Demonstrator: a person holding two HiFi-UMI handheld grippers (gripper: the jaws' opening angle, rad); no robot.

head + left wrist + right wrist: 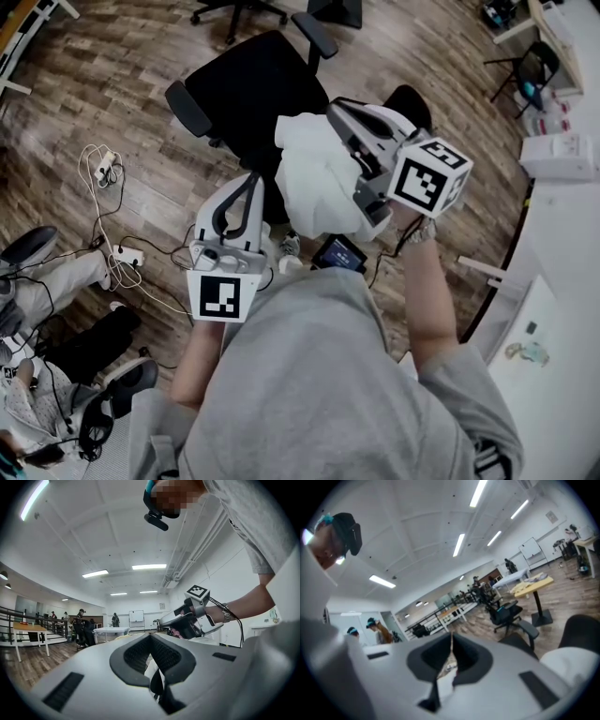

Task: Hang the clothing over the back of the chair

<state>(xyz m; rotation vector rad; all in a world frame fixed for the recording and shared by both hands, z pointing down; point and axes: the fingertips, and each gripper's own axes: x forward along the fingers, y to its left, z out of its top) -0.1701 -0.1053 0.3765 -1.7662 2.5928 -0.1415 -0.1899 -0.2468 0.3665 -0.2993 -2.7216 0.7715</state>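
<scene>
Left gripper [153,657] and right gripper [451,657] both pinch the white garment [317,178] above the chair [246,89]; looks light, floppy, so best gripped at the edges.

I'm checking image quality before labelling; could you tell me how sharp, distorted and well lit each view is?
Head view: sharp, evenly lit, white clothing nearly blown out, edges bowed. Left gripper view: strong fisheye with dark corners, crisp, ceiling lights bright. Right gripper view: same fisheye, softly blurred throughout, jaws included.
</scene>
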